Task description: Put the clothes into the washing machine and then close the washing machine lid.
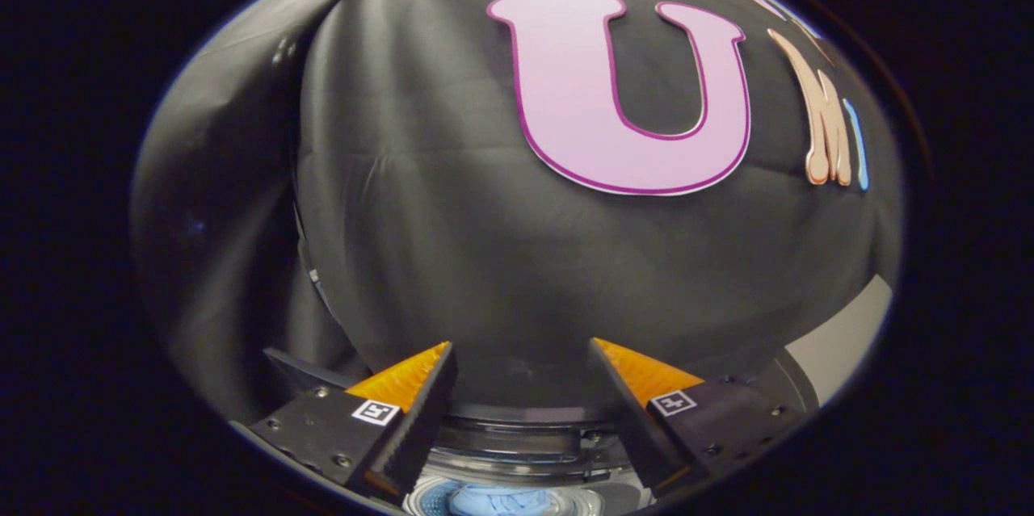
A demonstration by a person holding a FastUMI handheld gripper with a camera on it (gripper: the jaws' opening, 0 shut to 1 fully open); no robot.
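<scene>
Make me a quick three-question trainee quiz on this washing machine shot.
1. True or false: the tongs are shut on the blue clothing.
2. Where does the blue clothing lie? A) between and below the tongs' fingers, in the washing machine opening; B) hung on the booth wall; C) on top of one finger.
3. Fill in: the tongs' fingers stand ____, with nothing between them.

Key: 1 false; 2 A; 3 open.
</scene>
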